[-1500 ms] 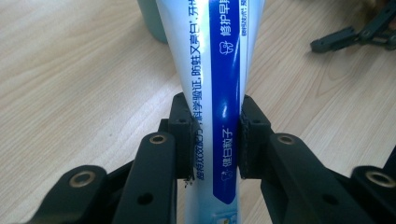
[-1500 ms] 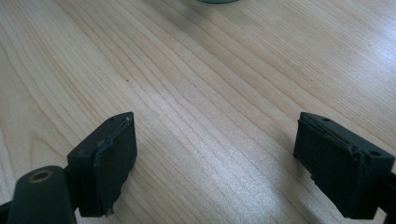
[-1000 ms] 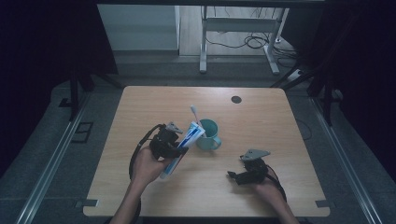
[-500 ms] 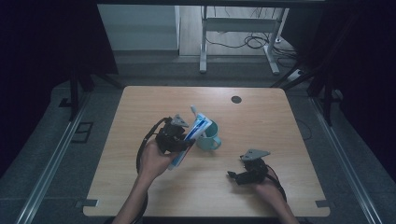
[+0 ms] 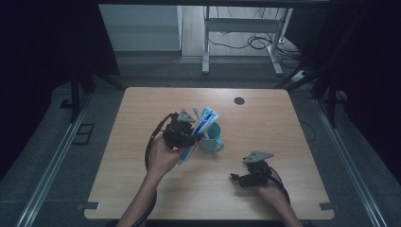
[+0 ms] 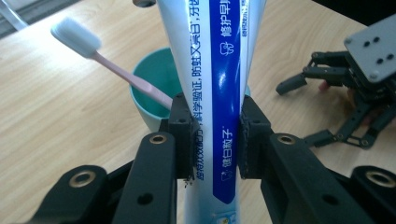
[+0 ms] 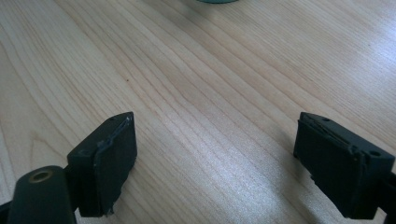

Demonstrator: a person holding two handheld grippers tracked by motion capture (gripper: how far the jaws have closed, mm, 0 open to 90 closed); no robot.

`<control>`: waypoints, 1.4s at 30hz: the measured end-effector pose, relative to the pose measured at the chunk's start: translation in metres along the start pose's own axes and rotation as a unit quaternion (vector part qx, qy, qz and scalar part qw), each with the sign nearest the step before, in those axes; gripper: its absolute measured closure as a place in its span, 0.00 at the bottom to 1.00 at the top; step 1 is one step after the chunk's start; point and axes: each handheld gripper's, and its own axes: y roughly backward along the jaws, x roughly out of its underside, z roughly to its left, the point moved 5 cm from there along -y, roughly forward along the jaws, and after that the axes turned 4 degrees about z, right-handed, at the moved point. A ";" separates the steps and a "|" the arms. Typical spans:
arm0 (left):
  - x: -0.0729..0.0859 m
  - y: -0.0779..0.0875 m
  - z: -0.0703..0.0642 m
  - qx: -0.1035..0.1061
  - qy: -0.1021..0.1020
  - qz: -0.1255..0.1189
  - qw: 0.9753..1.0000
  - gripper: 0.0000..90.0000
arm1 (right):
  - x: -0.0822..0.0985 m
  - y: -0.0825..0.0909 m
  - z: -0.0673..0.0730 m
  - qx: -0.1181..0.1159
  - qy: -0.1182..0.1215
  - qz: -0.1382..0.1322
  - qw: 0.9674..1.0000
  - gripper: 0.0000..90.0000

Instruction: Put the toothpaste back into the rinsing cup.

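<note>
Clamped in my left hand-held gripper (image 6: 215,135) is a white and blue toothpaste tube (image 6: 219,88), both pads pressing its flattened sides. I hold it tilted above the rim of the teal cup (image 5: 212,137), which stands near the middle of the wooden counter (image 5: 283,123) with a pink toothbrush (image 6: 100,56) leaning inside. My right hand-held gripper (image 7: 215,163) rests low on the counter, well apart from the cup, its jaws spread wide with only bare wood between them.
</note>
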 end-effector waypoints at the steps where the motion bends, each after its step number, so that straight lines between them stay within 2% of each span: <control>1: -0.002 0.000 0.000 -0.004 -0.001 -0.005 1.000 0.80 | 0.000 0.000 0.000 0.000 0.000 0.000 1.000 0.15; 9: -0.011 -0.004 0.003 0.002 0.010 -0.027 1.000 0.80 | 0.000 0.000 0.000 0.000 0.000 -0.001 1.000 0.15; 14: -0.016 -0.005 0.003 0.001 0.008 -0.033 0.999 0.80 | 0.000 0.000 0.000 0.000 0.000 0.000 1.000 0.15; 28: -0.028 -0.010 0.005 0.007 0.019 -0.051 0.999 0.80 | 0.000 0.000 0.000 0.000 0.000 0.000 1.000 0.15; 34: -0.036 -0.013 0.008 -0.004 0.021 -0.059 0.998 0.80 | 0.000 0.000 0.000 0.000 -0.001 0.000 1.000 0.15; 42: -0.048 -0.017 0.010 -0.006 0.026 -0.078 0.997 0.80 | 0.000 0.000 0.000 0.000 0.000 0.000 1.000 0.15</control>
